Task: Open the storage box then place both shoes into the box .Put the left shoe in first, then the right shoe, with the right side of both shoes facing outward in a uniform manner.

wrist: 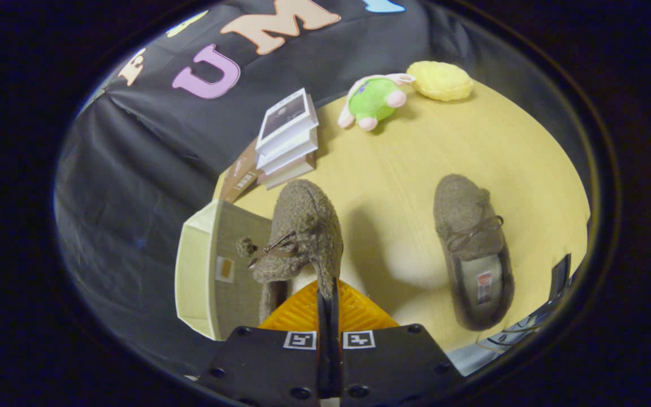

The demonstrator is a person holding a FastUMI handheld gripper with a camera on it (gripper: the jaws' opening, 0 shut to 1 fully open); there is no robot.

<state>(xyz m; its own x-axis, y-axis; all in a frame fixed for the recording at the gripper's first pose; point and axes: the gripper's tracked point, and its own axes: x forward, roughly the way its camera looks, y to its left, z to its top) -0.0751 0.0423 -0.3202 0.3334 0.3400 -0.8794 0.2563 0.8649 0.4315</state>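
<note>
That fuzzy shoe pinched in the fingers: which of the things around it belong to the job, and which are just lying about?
Part of the job:
- held shoe, with the fingers shut on its collar edge
- second shoe, lying on the table
- storage box, just beside the held shoe

Just lying about:
- stack of books
- green plush toy
- yellow cushion
</note>
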